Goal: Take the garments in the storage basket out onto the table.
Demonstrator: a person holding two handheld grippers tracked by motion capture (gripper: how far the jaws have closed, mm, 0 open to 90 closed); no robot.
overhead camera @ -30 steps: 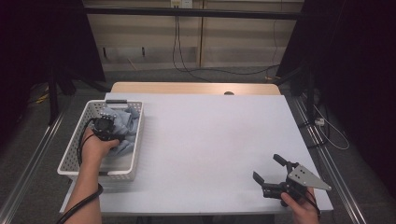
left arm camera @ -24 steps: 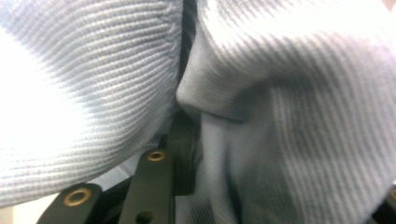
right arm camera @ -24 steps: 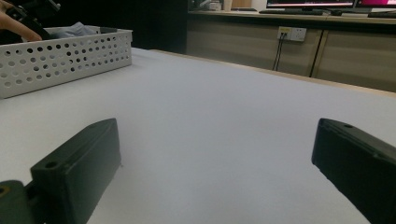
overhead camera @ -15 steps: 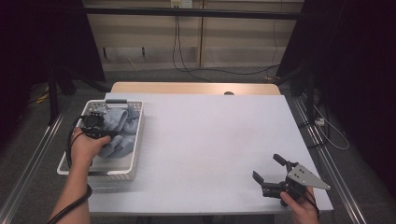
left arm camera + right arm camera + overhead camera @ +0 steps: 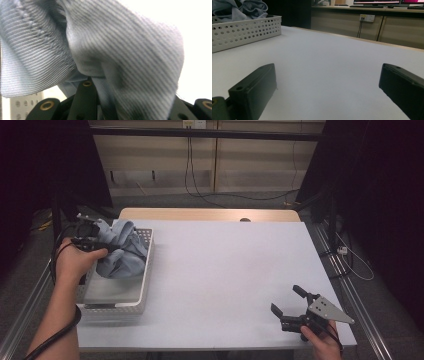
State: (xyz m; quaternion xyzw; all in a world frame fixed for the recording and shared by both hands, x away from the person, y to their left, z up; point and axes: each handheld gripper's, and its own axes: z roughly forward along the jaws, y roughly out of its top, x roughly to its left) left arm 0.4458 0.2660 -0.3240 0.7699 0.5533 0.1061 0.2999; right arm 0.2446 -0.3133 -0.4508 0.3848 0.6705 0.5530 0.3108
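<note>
The left claw [image 5: 100,245] is clamped on a bunched fold of the blue-grey cloth [image 5: 122,252], which hangs partly lifted over the far end of the white perforated basket [image 5: 142,292], at about nine o'clock on the bench [image 5: 225,270]. The left claw's camera shows ribbed knit fabric [image 5: 120,50] draped over the jaws. It looks light, soft and limp, so it should sag and trail; a grip on a gathered fold or hem seems safest. The right claw [image 5: 290,302] rests at five o'clock, jaws apart and empty.
</note>
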